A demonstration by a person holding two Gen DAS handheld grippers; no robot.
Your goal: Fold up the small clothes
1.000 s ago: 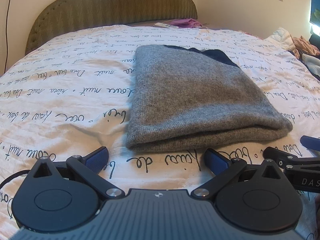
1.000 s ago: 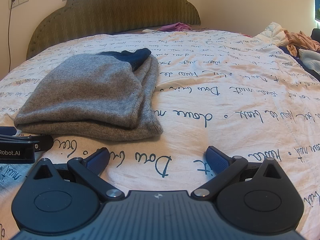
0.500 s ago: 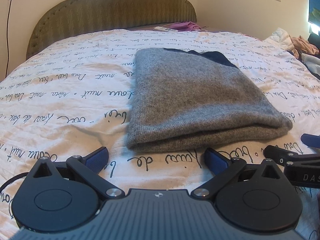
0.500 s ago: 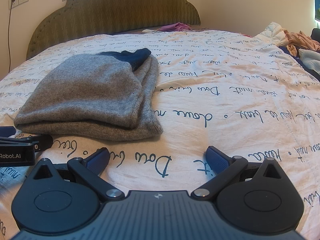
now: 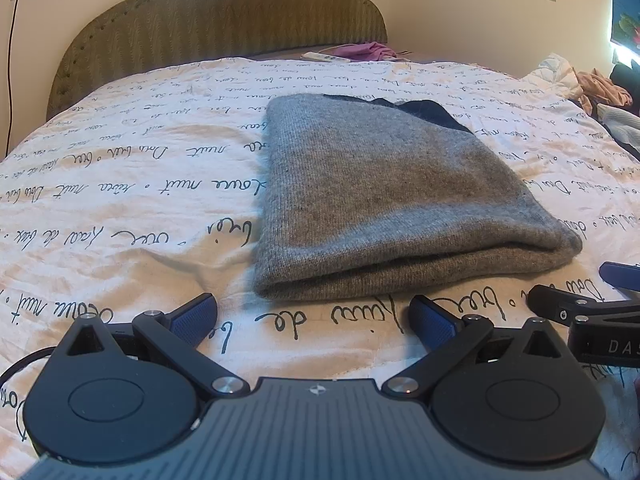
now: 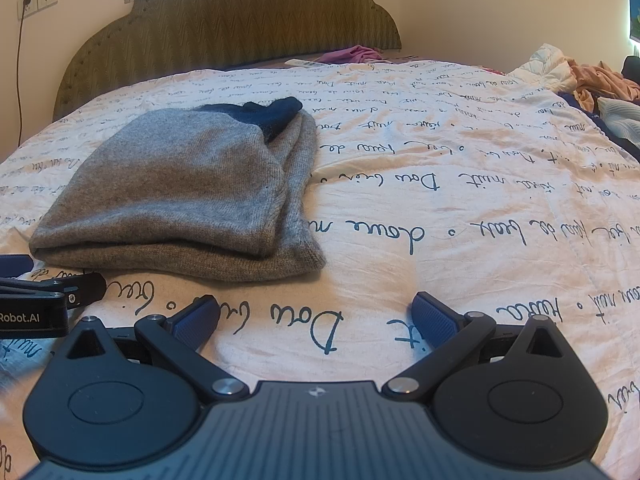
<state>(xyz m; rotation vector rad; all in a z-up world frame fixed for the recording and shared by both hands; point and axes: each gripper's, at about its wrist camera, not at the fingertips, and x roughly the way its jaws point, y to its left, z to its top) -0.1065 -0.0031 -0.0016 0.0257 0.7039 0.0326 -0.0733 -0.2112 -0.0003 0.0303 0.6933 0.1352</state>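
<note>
A grey knitted garment (image 5: 384, 200) with a dark blue part (image 5: 432, 114) at its far end lies folded flat on the bed; it also shows in the right wrist view (image 6: 180, 196). My left gripper (image 5: 314, 318) is open and empty, just in front of the garment's near folded edge. My right gripper (image 6: 316, 316) is open and empty, to the right of the garment over bare bedspread. Each gripper shows at the edge of the other's view: the right one (image 5: 592, 308) and the left one (image 6: 36, 300).
The bed has a white bedspread (image 5: 120, 208) with dark handwriting print and a green padded headboard (image 5: 224, 16). A pile of clothes (image 6: 592, 84) lies at the right edge. A pink cloth (image 5: 368, 50) and a remote lie near the headboard.
The left wrist view has shifted slightly, with the garment sitting a little lower in frame. The garment and the right gripper have stayed in place.
</note>
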